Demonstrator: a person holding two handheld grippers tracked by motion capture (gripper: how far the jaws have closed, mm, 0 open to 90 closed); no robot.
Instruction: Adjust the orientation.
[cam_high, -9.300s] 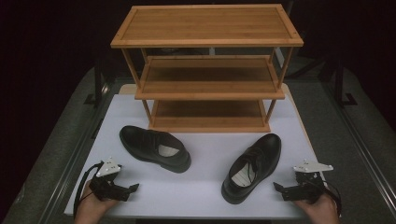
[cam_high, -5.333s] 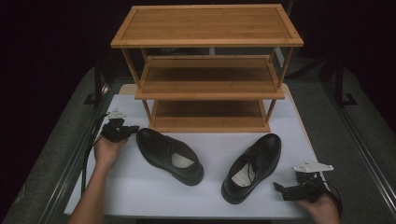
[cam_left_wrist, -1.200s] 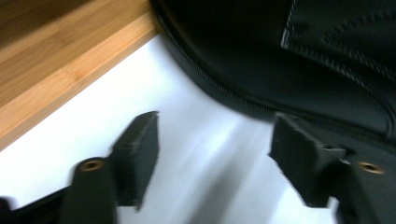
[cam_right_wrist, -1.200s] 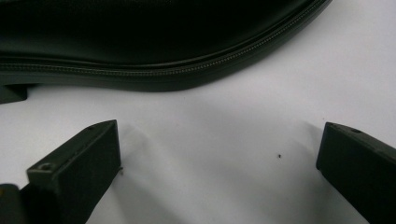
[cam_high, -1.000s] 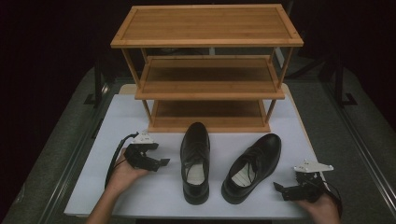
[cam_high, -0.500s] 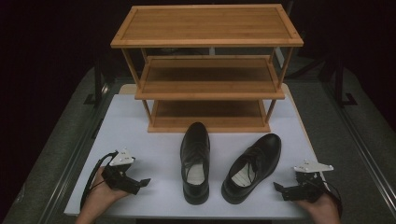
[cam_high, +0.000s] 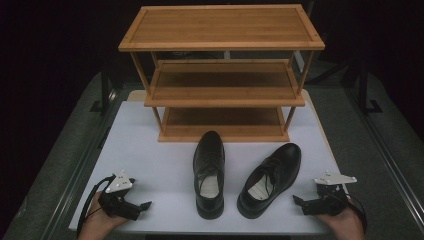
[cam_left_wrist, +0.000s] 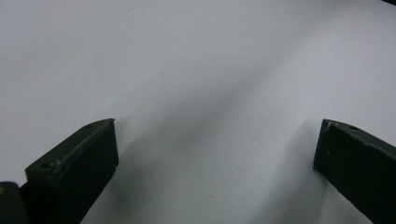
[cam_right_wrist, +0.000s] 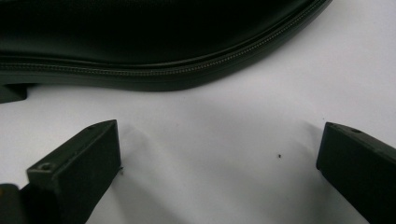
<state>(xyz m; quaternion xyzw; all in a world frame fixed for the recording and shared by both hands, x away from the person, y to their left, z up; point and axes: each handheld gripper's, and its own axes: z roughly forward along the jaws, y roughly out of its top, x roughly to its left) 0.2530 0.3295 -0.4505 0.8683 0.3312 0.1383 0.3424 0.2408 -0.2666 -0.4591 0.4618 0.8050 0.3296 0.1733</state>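
Note:
Two black leather shoes stand on the white board in front of a wooden rack (cam_high: 222, 87). The left shoe (cam_high: 209, 172) points straight at the rack. The right shoe (cam_high: 270, 179) is angled, its toe to the back right. My left gripper (cam_high: 142, 207) rests near the board's front left corner, well apart from the left shoe. Its jaws have just been opening and stand wide over bare board (cam_left_wrist: 217, 140) with nothing between them. My right gripper (cam_high: 299, 202) lies at the front right, open, its jaws facing the side of the right shoe (cam_right_wrist: 154, 42) without touching it.
The three-shelf rack stands at the back of the white board (cam_high: 150, 150), its shelves bare. Grey table surface and metal rails (cam_high: 75, 165) run along both sides of the board. Bare board lies between my left gripper and the left shoe.
My left hand has drawn back from beside the left shoe to the board's front left corner. Both shoes and my right gripper have stayed put.

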